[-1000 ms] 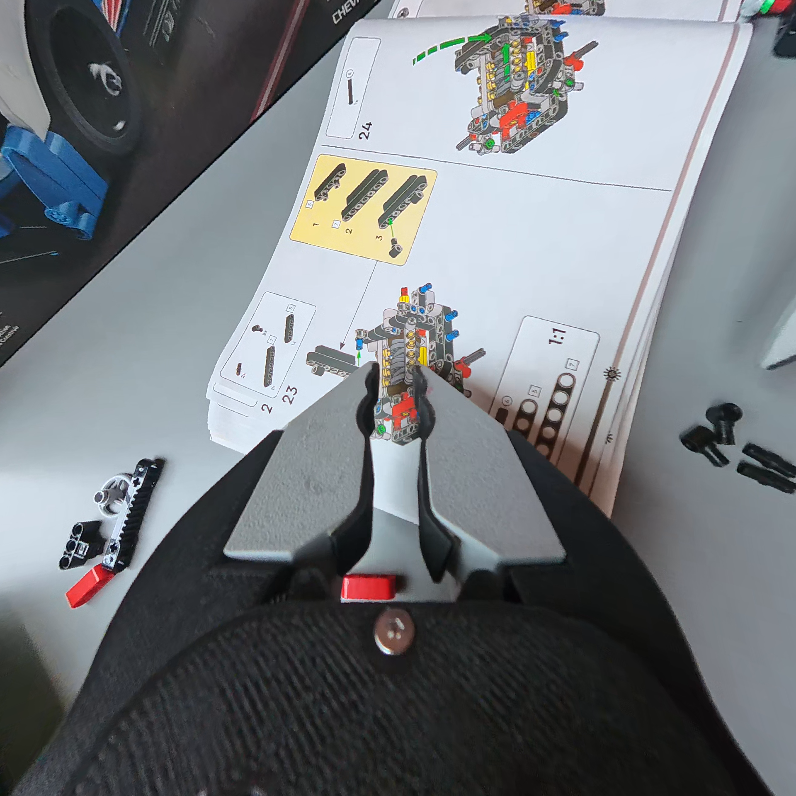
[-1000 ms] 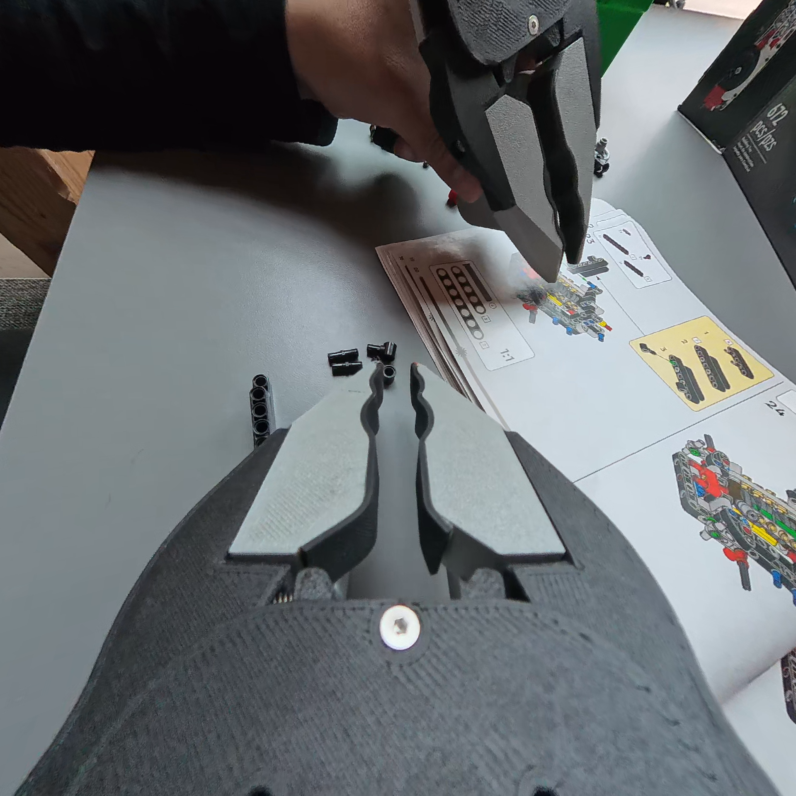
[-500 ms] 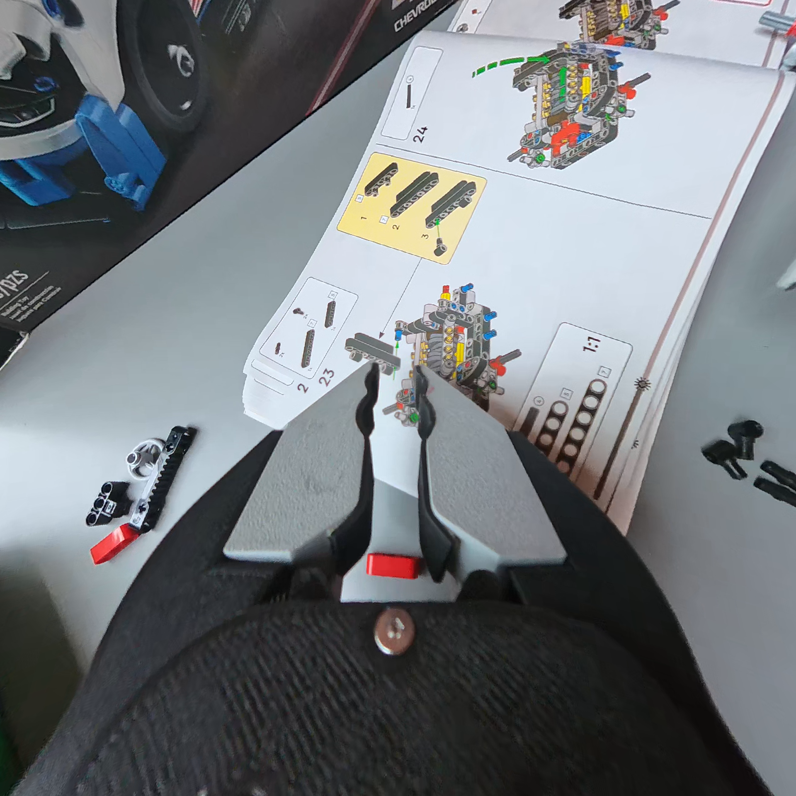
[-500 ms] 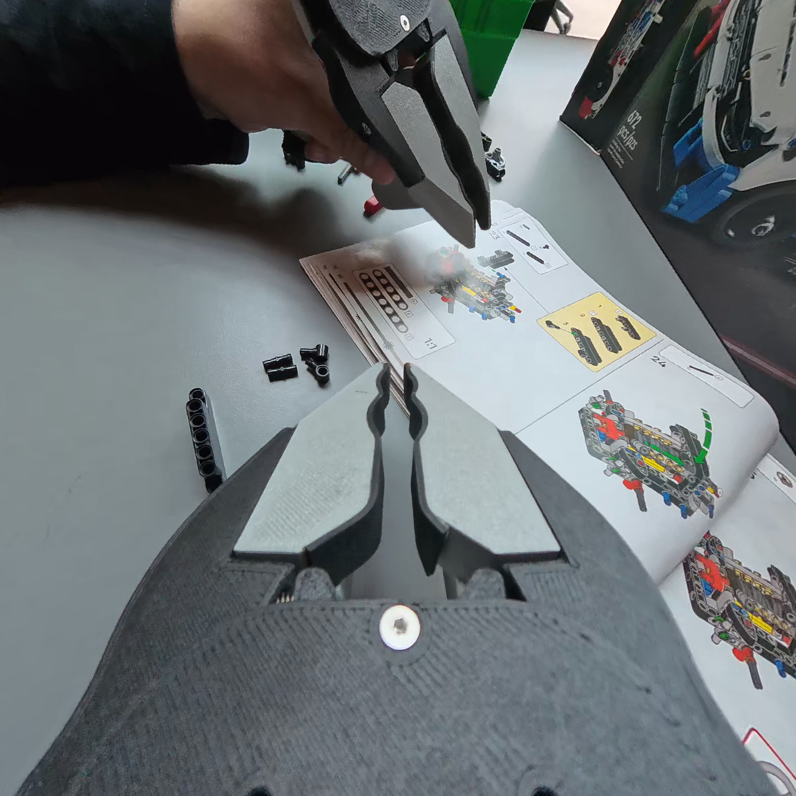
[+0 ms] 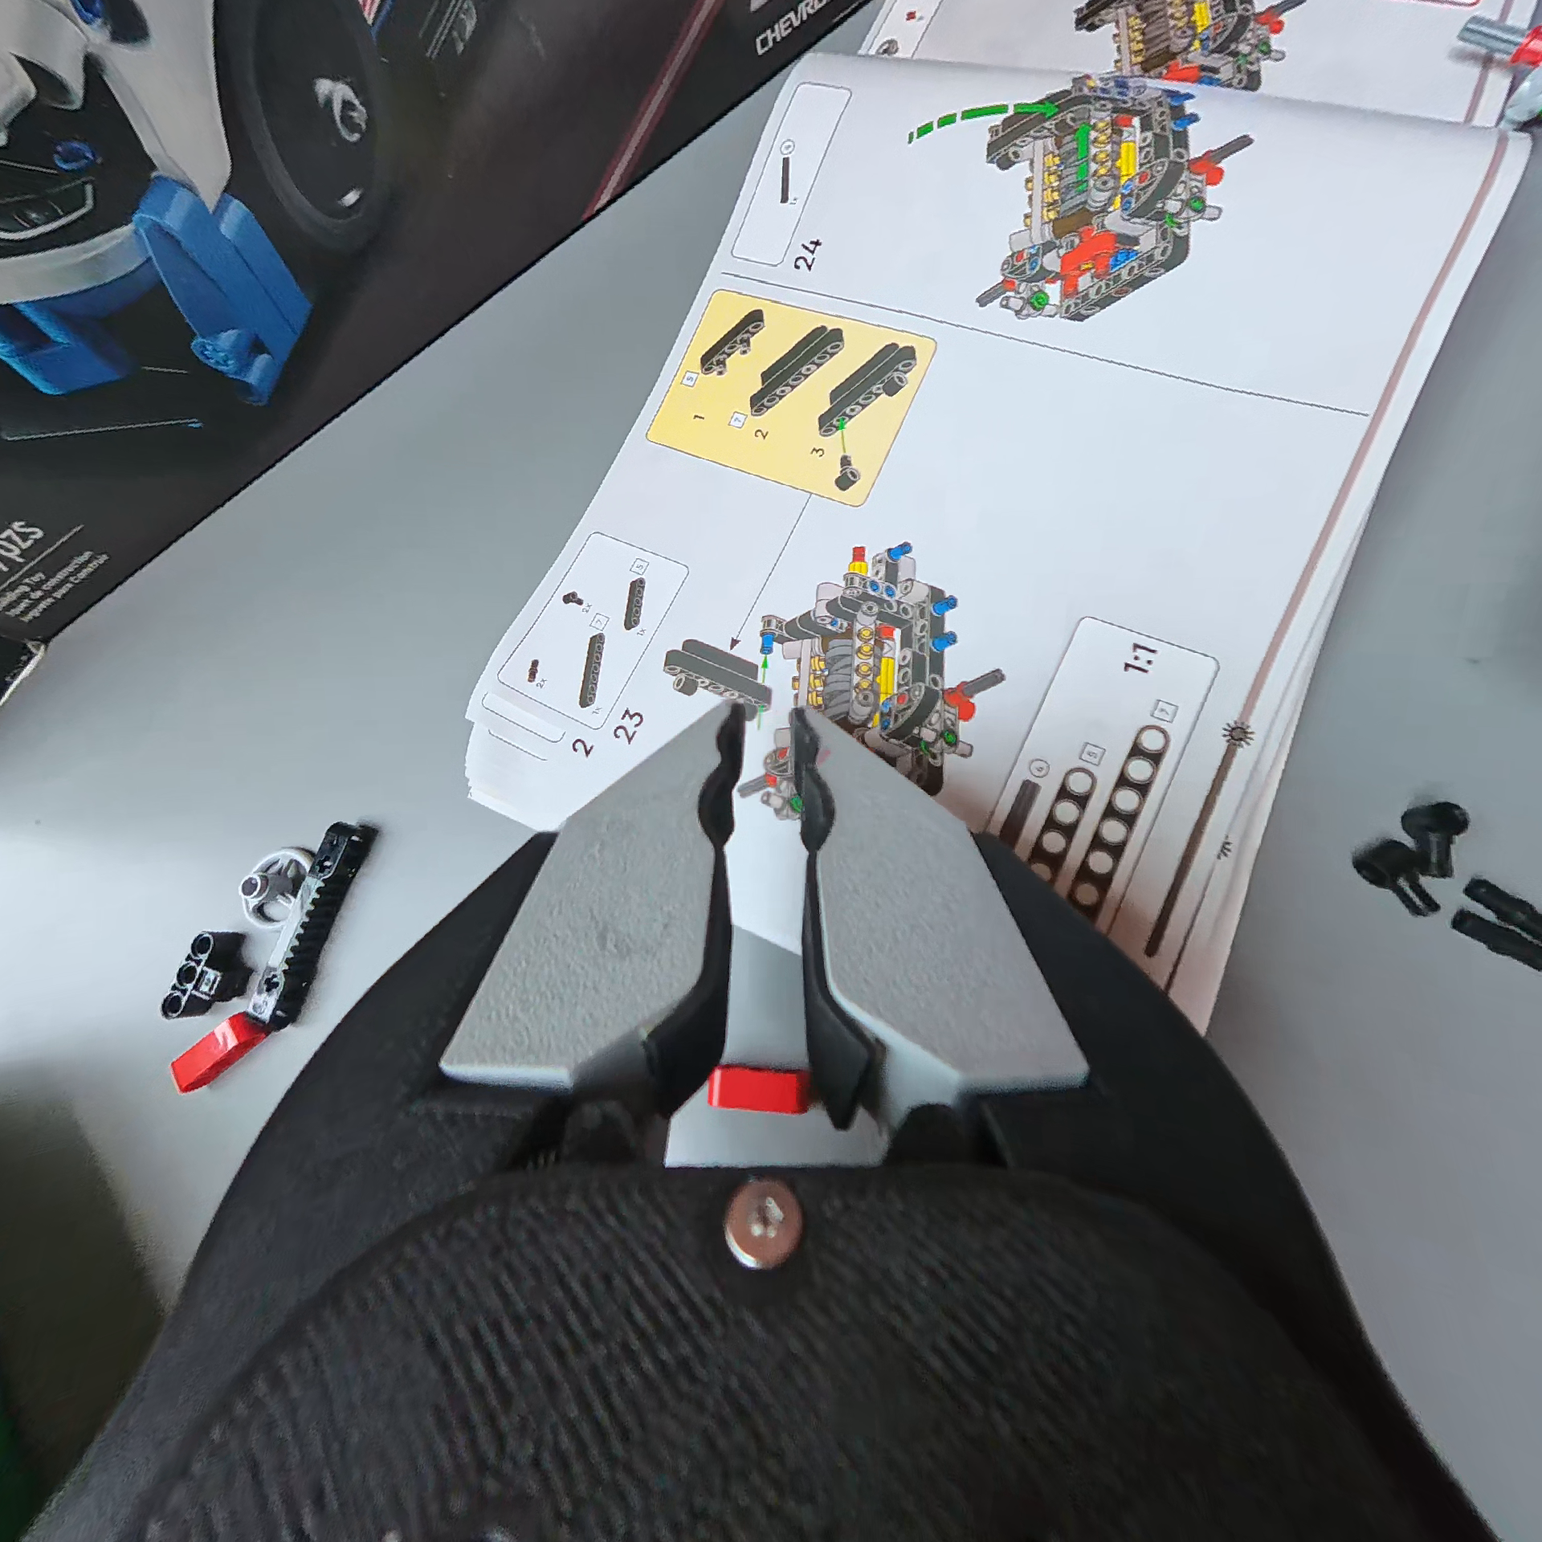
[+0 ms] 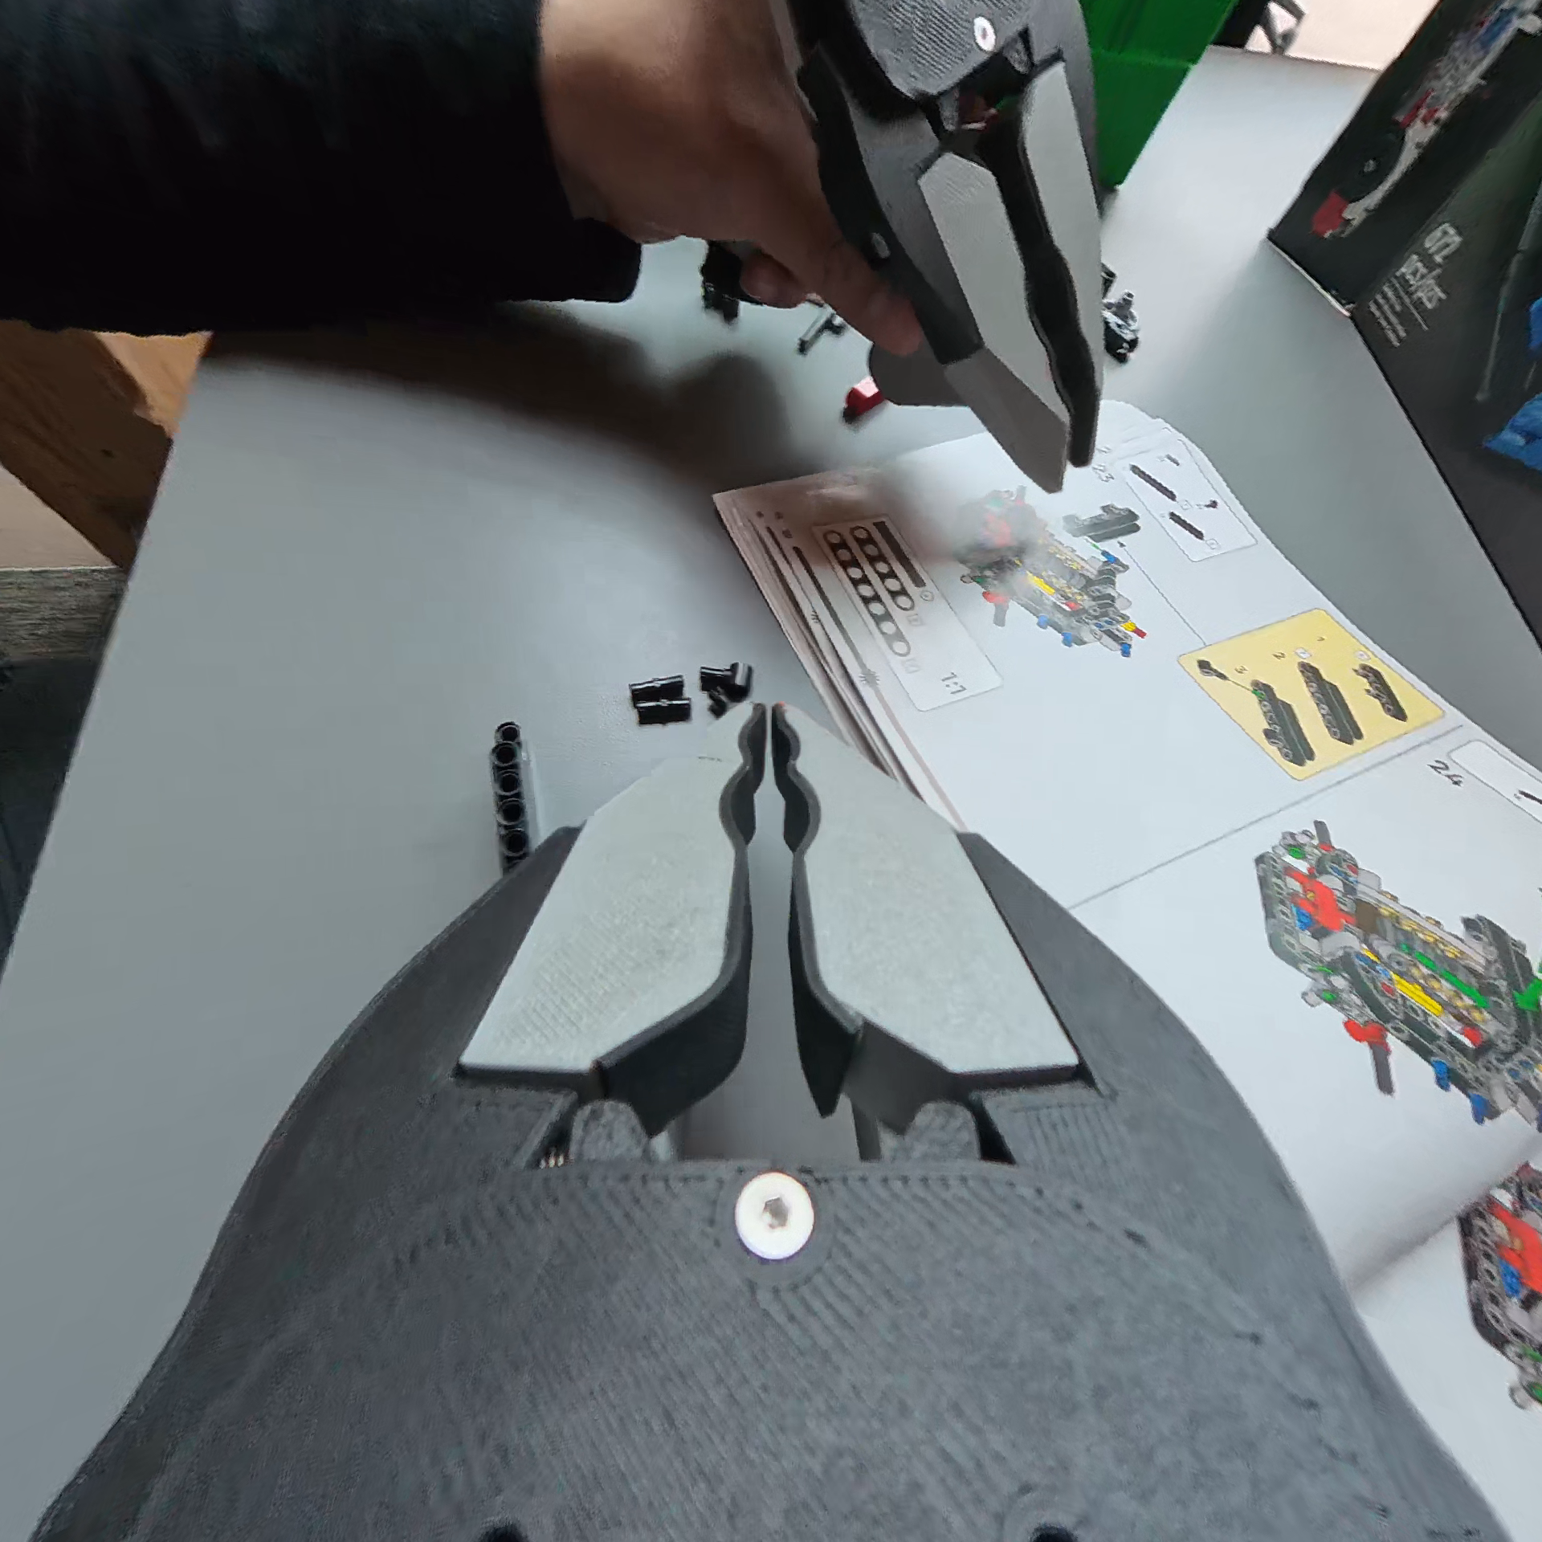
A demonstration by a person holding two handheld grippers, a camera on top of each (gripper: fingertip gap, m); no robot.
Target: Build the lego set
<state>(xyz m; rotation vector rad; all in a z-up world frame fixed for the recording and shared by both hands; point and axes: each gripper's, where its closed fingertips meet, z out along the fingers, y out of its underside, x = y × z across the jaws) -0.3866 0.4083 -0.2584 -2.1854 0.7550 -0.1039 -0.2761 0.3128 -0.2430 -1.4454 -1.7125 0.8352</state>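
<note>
My left gripper (image 5: 766, 719) hovers over the open instruction booklet (image 5: 1085, 501), jaws a narrow gap apart and empty. It also shows in the right wrist view (image 6: 1064, 467), held by a hand above the booklet (image 6: 1085, 776). My right gripper (image 6: 766, 713) is shut and empty, its tips just behind several small black pins (image 6: 659, 701) by the booklet's edge. A black beam with holes (image 6: 511, 788) lies left of it. The same pins (image 5: 1410, 859) lie right of the booklet in the left wrist view.
Left of the booklet lie a black toothed bar (image 5: 313, 926), a grey round piece (image 5: 271, 884), a black connector (image 5: 200, 976) and a red piece (image 5: 217, 1055). The set's box (image 5: 209, 209) stands at the far side. A green bin (image 6: 1143, 100) stands behind.
My right gripper's jaws have closed from a small gap to nearly touching. Both grippers have shifted a little over the table; the left stays above the booklet.
</note>
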